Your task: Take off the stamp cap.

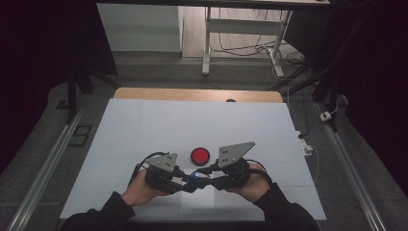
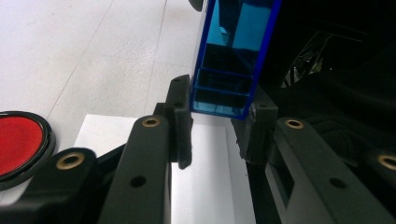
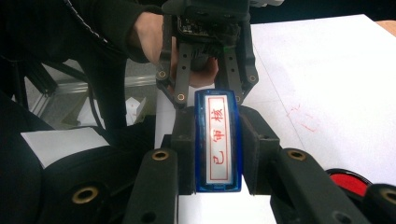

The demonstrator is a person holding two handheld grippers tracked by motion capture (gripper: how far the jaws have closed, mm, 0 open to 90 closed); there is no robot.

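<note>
The blue stamp (image 3: 218,140) hangs between my two tools, just above the white paper sheet (image 1: 197,201) at the near edge of the table (image 1: 144,125). In the right gripper view its face, red characters in a red frame on white, looks straight at the camera, and the right tool (image 3: 217,156) is pressed together on its long sides. In the left gripper view the left tool (image 2: 217,123) pinches the other end of the clear blue body (image 2: 229,56), pads tight on both flanks.

With both tools clamped on one rigid piece, I judge the step to be a handover or a pull-apart of the stamp. To do it well I would keep both wrists in line with the body, so neither tool twists it, and loosen only one side at a time.

The red ink pad (image 1: 200,155) sits just beyond the tools, near but apart; I would watch it when swinging forward. The table lies bare to the far side and to both flanks, while the near edge is close under my hands.
</note>
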